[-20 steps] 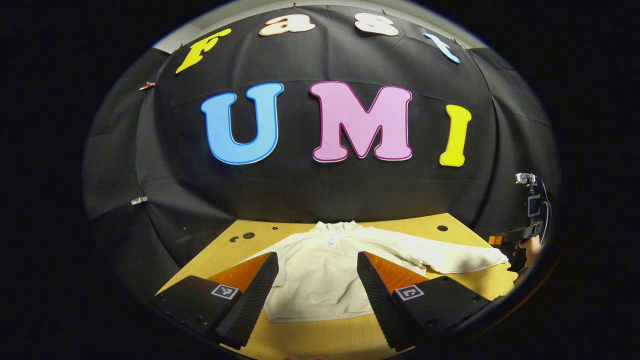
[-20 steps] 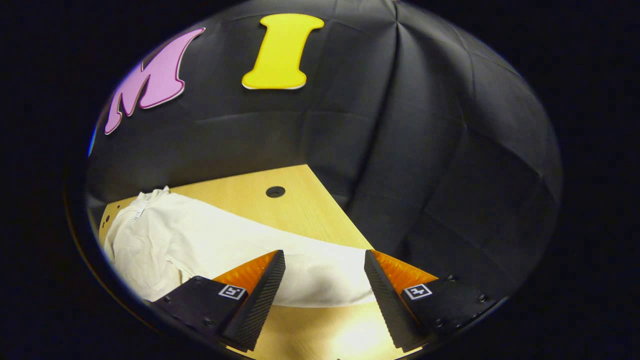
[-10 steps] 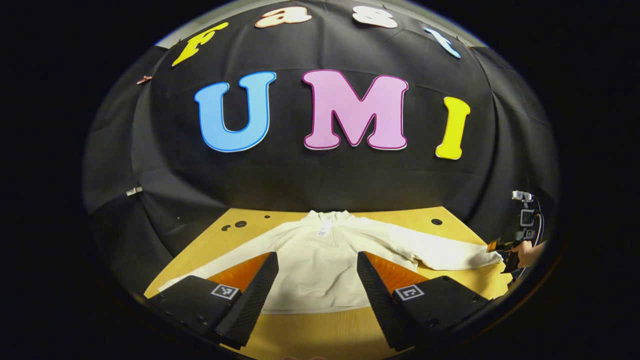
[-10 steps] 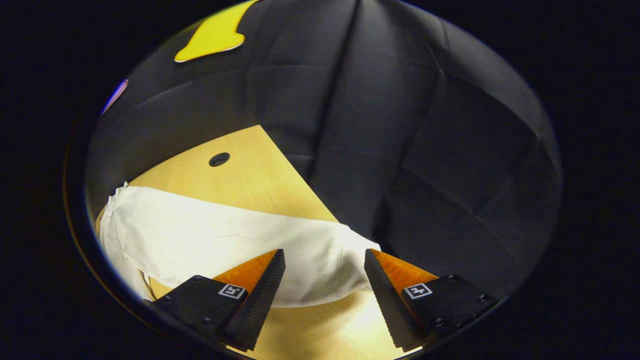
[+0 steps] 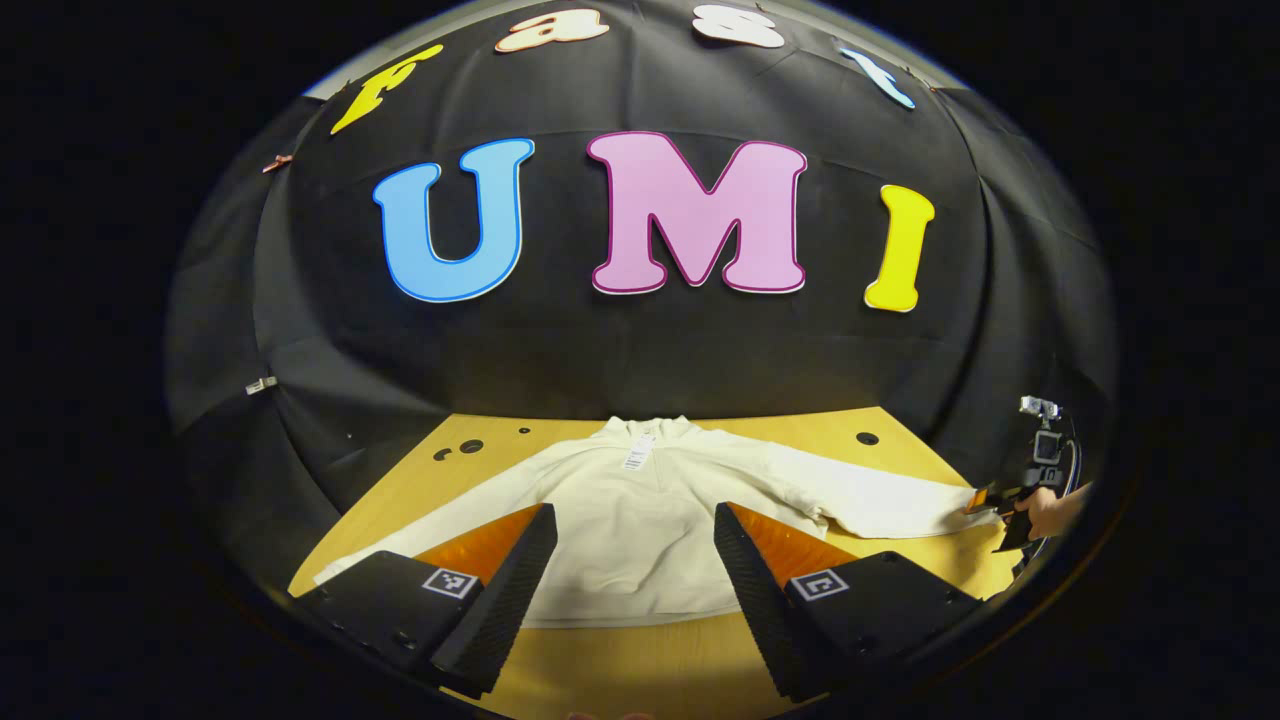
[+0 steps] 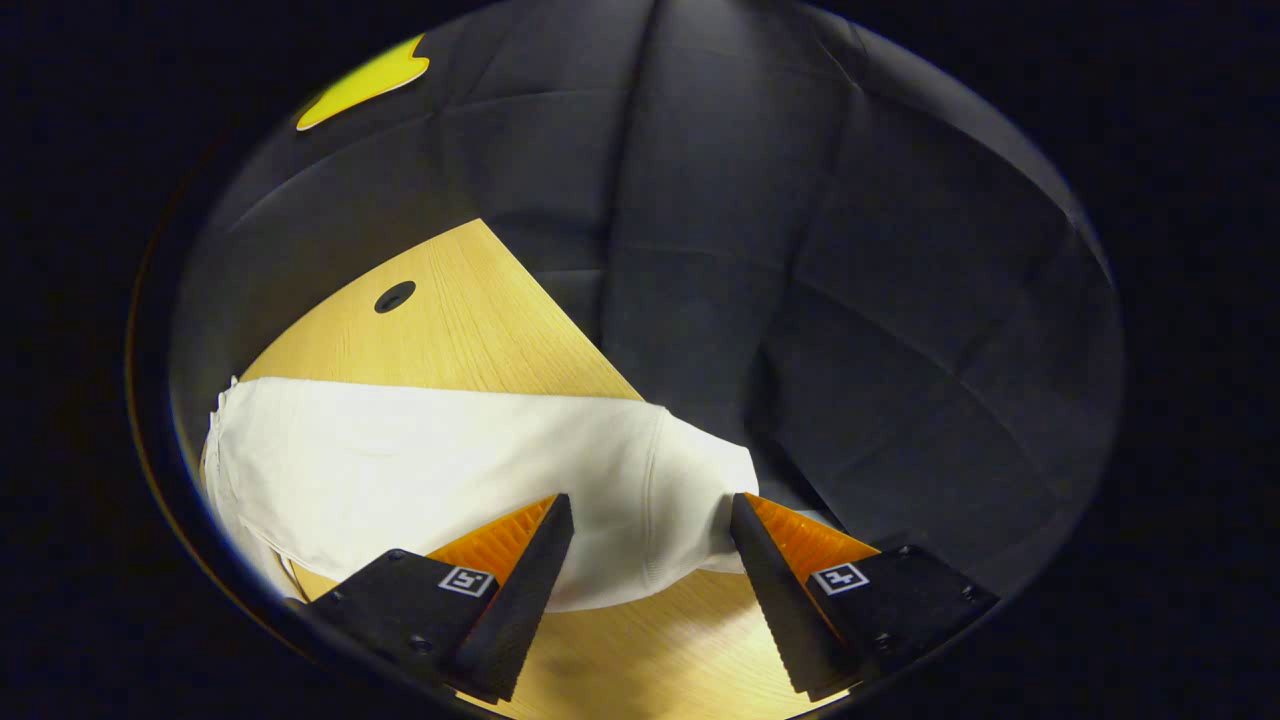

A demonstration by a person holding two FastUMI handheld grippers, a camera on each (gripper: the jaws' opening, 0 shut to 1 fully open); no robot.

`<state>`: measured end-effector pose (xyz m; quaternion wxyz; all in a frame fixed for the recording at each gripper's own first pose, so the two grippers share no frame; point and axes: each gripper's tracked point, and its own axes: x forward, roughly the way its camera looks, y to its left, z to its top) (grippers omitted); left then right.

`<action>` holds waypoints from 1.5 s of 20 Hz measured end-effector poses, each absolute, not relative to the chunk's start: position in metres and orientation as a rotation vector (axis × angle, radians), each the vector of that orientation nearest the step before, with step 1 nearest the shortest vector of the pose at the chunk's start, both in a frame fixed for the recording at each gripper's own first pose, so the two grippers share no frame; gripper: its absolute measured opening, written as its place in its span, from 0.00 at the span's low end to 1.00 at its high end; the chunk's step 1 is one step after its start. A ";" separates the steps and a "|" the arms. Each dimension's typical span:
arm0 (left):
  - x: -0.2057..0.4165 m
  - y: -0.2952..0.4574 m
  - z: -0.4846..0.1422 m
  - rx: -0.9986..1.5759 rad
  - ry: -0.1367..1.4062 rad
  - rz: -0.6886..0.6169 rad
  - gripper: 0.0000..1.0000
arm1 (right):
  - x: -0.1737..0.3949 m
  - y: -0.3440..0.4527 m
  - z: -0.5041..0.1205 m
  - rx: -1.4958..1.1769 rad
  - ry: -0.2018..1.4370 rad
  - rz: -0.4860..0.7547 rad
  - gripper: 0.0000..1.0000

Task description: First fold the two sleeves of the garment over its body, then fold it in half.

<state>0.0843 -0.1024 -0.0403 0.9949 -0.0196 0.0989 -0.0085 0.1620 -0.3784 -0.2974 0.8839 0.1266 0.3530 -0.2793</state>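
A cream long-sleeved garment [image 5: 640, 540] lies flat on the wooden table [image 5: 640, 670], collar [image 5: 645, 432] at the far side and both sleeves spread outward. My left gripper [image 5: 633, 512] hovers open near the hem, its fingers framing the body without touching it. The left sleeve [image 5: 420, 530] runs out toward the table's left corner. The right sleeve [image 5: 890, 500] reaches to the right, where my right gripper [image 5: 985, 497] and the hand [image 5: 1045, 510] holding it meet its end. In the right gripper view, my right gripper [image 6: 650, 500] is open with the sleeve's cuff [image 6: 690, 480] lying between its fingers.
Round holes [image 6: 395, 296] dot the table's far part [image 5: 868, 438]. The table's right edge [image 6: 560, 310] runs close past the cuff, with the black cloth wall [image 6: 800, 250] behind it. Bare wood [image 6: 640, 660] lies in front of the cuff.
My right gripper has swung right and closed in on the sleeve's end, so the cuff now sits between its fingers. The left gripper view has drawn back, showing the left sleeve.
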 end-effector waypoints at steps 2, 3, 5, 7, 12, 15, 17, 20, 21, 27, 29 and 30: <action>0.082 -0.106 -0.039 -0.030 0.196 -0.025 0.98 | 0.163 -0.375 -0.294 0.246 0.711 -0.559 0.98; 0.082 -0.106 -0.039 -0.026 0.195 -0.025 0.98 | 0.162 -0.370 -0.292 0.240 0.706 -0.542 0.82; 0.082 -0.105 -0.040 -0.036 0.197 -0.024 0.98 | 0.168 -0.362 -0.291 0.211 0.717 -0.540 0.40; 0.083 -0.101 -0.040 -0.041 0.202 -0.015 0.98 | 0.173 -0.357 -0.293 0.188 0.730 -0.559 0.28; 0.079 -0.081 -0.042 -0.061 0.214 0.018 0.98 | 0.174 -0.344 -0.289 0.268 0.739 -0.514 0.00; 0.076 -0.065 -0.041 -0.076 0.216 0.041 0.98 | 0.174 -0.333 -0.281 0.329 0.755 -0.518 0.08; 0.074 -0.054 -0.042 -0.082 0.215 0.052 0.97 | 0.179 -0.322 -0.264 0.334 0.730 -0.508 0.08; 0.073 -0.034 -0.043 -0.107 0.212 0.077 0.98 | 0.201 -0.299 -0.226 0.252 0.679 -0.436 0.08; 0.071 -0.028 -0.045 -0.115 0.213 0.083 0.98 | 0.209 -0.288 -0.212 0.232 0.660 -0.409 0.08; 0.059 0.013 -0.048 -0.141 0.196 0.123 0.98 | 0.266 -0.203 -0.142 0.172 0.558 -0.268 0.08; 0.055 0.027 -0.051 -0.147 0.192 0.141 0.98 | 0.281 -0.176 -0.121 0.091 0.526 -0.221 0.07; 0.053 0.035 -0.054 -0.155 0.195 0.152 0.98 | 0.289 -0.160 -0.113 0.063 0.516 -0.195 0.08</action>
